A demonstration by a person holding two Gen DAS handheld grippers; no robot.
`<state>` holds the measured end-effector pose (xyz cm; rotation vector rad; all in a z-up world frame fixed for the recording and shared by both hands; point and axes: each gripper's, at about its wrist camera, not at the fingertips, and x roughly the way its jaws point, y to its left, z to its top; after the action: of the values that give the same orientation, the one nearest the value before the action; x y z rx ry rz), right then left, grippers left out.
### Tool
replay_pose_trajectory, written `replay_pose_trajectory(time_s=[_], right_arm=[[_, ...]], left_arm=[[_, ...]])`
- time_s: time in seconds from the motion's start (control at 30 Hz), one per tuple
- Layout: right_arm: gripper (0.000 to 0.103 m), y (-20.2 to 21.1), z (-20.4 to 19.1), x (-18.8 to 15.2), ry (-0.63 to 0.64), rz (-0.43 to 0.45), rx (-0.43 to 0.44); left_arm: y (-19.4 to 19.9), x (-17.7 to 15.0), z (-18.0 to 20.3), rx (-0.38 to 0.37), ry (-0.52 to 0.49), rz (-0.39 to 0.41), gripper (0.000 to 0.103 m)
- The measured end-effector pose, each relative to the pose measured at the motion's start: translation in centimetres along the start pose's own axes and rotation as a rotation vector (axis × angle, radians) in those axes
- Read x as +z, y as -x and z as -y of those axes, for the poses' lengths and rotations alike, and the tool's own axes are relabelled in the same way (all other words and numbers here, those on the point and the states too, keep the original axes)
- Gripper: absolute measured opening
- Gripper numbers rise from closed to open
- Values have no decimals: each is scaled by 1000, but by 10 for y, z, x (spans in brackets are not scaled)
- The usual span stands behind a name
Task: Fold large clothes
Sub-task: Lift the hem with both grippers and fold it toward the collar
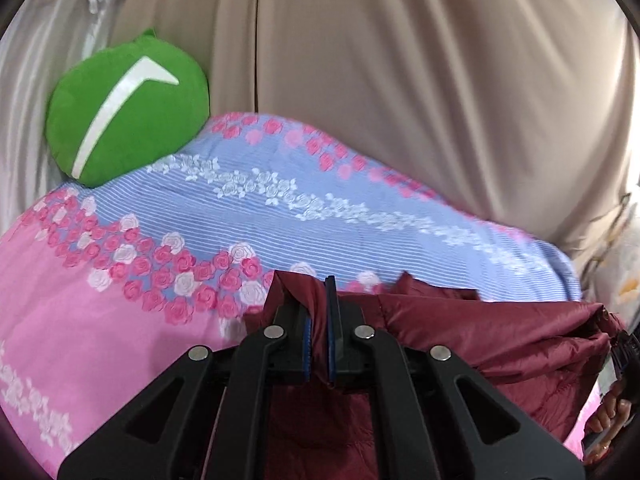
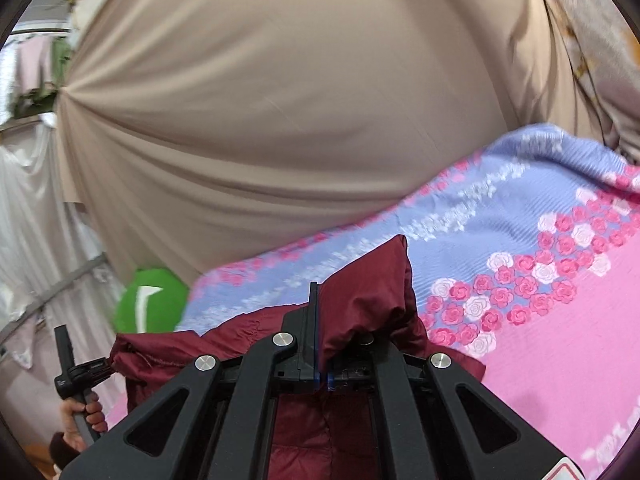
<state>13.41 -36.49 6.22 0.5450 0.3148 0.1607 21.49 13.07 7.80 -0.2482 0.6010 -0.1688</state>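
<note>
A dark red puffer jacket is held up over a bed with a pink and blue rose-print cover. My left gripper is shut on a fold of the jacket's edge. My right gripper is shut on another part of the jacket, whose cloth drapes over the right finger and hides it. The jacket hangs between the two grippers. The left gripper and the hand holding it show at the lower left of the right wrist view.
A round green cushion with a white mark lies at the far left of the bed; it also shows in the right wrist view. A beige curtain hangs behind the bed. White drapes hang to the left.
</note>
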Motion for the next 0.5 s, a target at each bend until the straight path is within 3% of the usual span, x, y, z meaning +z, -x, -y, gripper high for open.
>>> replay_pose_trajectory(time_s=[0.27,0.5], right_arm=[[2,-91,39,-5,-54,-129,-136],[2,-127,68,-28,-88,-224,-222]], left_arm=[[-91,1,-3,69,-5,-118,4],[-137,-16,-13,95,-7,-193,4]])
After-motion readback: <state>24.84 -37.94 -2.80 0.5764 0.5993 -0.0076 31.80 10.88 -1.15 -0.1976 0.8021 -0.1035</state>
